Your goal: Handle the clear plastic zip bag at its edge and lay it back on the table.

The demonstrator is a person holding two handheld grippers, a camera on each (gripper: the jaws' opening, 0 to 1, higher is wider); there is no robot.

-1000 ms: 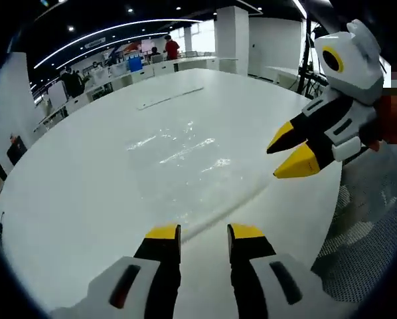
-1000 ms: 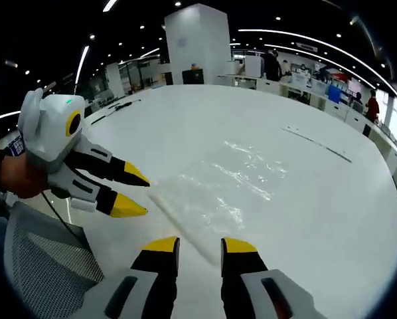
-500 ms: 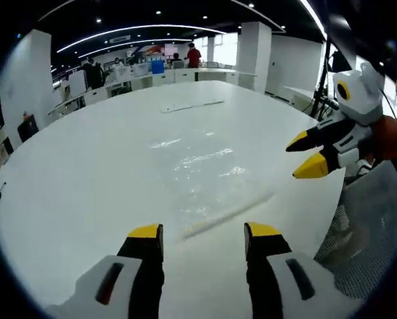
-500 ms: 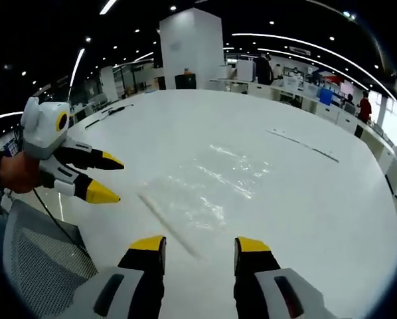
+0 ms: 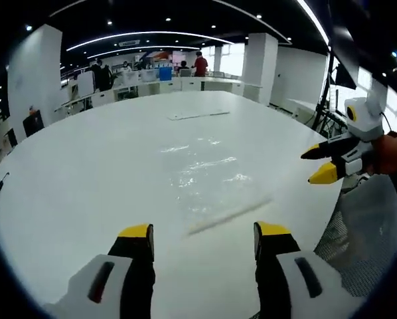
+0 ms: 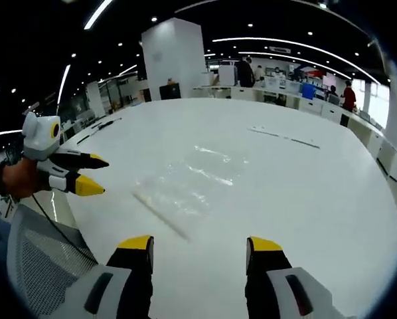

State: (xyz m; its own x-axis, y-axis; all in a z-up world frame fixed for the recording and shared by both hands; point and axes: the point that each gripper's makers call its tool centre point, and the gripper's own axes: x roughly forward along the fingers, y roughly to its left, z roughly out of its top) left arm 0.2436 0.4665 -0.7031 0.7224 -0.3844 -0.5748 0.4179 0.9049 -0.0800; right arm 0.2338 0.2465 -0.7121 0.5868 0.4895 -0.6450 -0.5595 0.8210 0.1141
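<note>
Clear plastic zip bag (image 5: 208, 179) lies flat, glossy, on the white worktop (image 5: 85, 173); no writing is legible. Left gripper (image 5: 202, 232) and right gripper (image 6: 198, 244) are held released, grasping nothing.

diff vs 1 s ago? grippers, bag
Both pulled back from the zip bag: the left hand-held gripper and right hand-held gripper sit farther off, jaws spread wider, holding nothing. The bag stayed flat on the white table, its zip edge nearest the grippers.
</note>
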